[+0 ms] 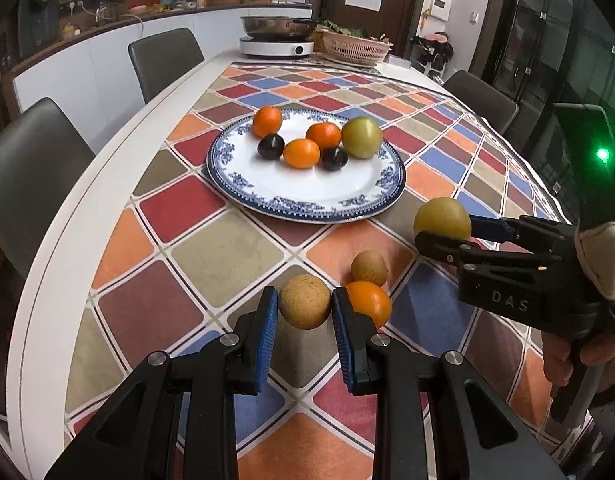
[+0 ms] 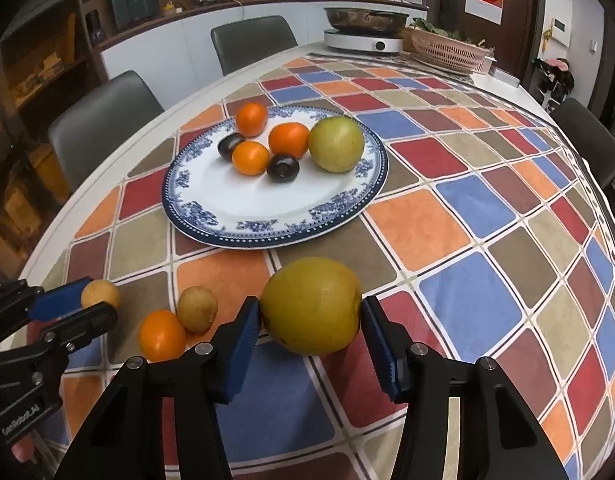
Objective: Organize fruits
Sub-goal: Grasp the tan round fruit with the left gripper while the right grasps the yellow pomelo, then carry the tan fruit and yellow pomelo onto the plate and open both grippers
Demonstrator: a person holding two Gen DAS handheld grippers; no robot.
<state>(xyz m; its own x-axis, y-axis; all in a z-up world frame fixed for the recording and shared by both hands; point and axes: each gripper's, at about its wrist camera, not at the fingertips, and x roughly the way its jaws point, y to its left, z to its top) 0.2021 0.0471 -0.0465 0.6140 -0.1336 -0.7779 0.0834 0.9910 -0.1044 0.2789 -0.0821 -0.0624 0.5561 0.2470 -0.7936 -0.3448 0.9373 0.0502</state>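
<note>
My left gripper [image 1: 305, 312] is shut on a small tan round fruit [image 1: 305, 301], its blue pads pressing on both sides, low over the checked tablecloth. Just right of it lie an orange [image 1: 371, 303] and a second small brown fruit [image 1: 369, 268]. My right gripper [image 2: 312, 320] is shut on a large yellow-green apple [image 2: 312, 306], with a pad against each side. Farther back, the blue-and-white plate [image 2: 267, 236] holds three oranges, two dark plums and a green apple [image 2: 336, 144]. In the right wrist view the left gripper [image 2: 97, 302] shows at the left edge, holding the tan fruit [image 2: 100, 292].
An induction cooker with a steel pan [image 1: 276, 46] and a pink basket of greens [image 1: 355, 49] stand at the table's far end. Grey chairs [image 1: 165, 60] line the left side, where the white table edge [image 1: 47, 272] curves. A hand [image 1: 567, 356] holds the right gripper's handle.
</note>
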